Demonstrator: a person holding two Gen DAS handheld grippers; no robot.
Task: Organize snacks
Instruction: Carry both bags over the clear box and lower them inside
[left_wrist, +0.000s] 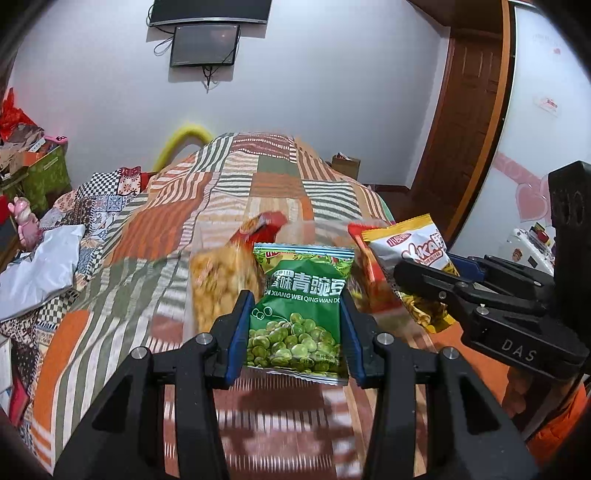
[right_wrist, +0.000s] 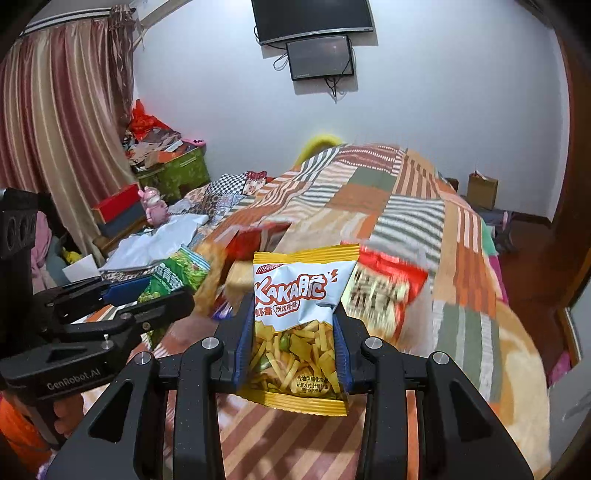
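Midway, seemingly. Left tongs (left_wrist: 295, 328) pinch the pea bag (left_wrist: 299, 310); right tongs (right_wrist: 293, 343) pinch the yellow bag (right_wrist: 299, 317), both lifted over the bed (left_wrist: 155, 229). Beyond the tongs, blurred red packs (right_wrist: 384, 284) remain unsorted; no destination shows.

A home bedroom. A bed (right_wrist: 424, 221) under a patchwork striped quilt fills the middle. On the white wall beyond the bed hang two dark screens (right_wrist: 320, 57). Left of the bed, striped curtains (right_wrist: 62, 122) and piled boxes (right_wrist: 170, 173); right of it, a brown wooden door (left_wrist: 465, 110).
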